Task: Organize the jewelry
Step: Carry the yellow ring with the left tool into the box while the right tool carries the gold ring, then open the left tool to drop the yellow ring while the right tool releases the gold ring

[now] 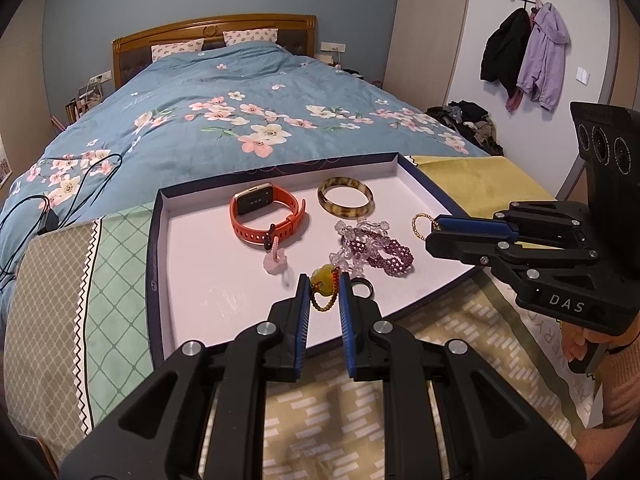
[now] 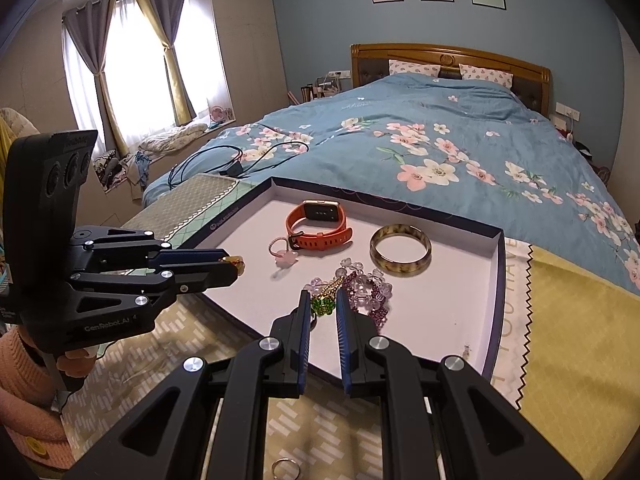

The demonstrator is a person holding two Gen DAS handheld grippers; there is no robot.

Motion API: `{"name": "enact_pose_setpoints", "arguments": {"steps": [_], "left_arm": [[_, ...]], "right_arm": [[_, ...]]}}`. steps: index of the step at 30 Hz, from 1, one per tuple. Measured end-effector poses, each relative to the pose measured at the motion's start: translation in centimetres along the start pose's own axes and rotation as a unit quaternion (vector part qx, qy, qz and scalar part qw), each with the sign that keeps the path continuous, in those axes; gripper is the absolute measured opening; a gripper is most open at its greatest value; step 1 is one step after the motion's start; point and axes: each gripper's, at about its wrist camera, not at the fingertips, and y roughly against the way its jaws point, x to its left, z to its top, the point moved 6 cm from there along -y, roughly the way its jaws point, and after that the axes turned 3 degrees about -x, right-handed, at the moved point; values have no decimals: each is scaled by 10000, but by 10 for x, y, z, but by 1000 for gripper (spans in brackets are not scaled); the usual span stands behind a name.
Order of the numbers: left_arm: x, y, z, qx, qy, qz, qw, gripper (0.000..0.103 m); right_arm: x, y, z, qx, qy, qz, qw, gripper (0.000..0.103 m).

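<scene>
**Both tools pinching small chain pcs over the tray**

Our left gripper (image 1: 324, 277) is closed on the yellow-green stone pendant on a gold-and-red chain (image 1: 322, 282), near the front edge of the shallow white card tray w/ dark blue rim (image 1: 200, 280). Our right gripper (image 2: 323, 294) is clamped on the gold bead bracelet w/ green bead charm (image 2: 322, 305), by the tray's right side. Both look light, limp and slippery, so we'd hold the stone or charm, not the chain. Readable: "DAS", "GenRobot.AI 1".
</scene>
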Motion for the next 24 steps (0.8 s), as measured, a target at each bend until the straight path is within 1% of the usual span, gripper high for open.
{"name": "enact_pose_setpoints", "arguments": {"steps": [24], "left_arm": [[7, -37, 5, 340, 92, 143, 9993, 15]], "right_arm": [[-9, -34, -1, 314, -73, -13, 9995, 11]]}}
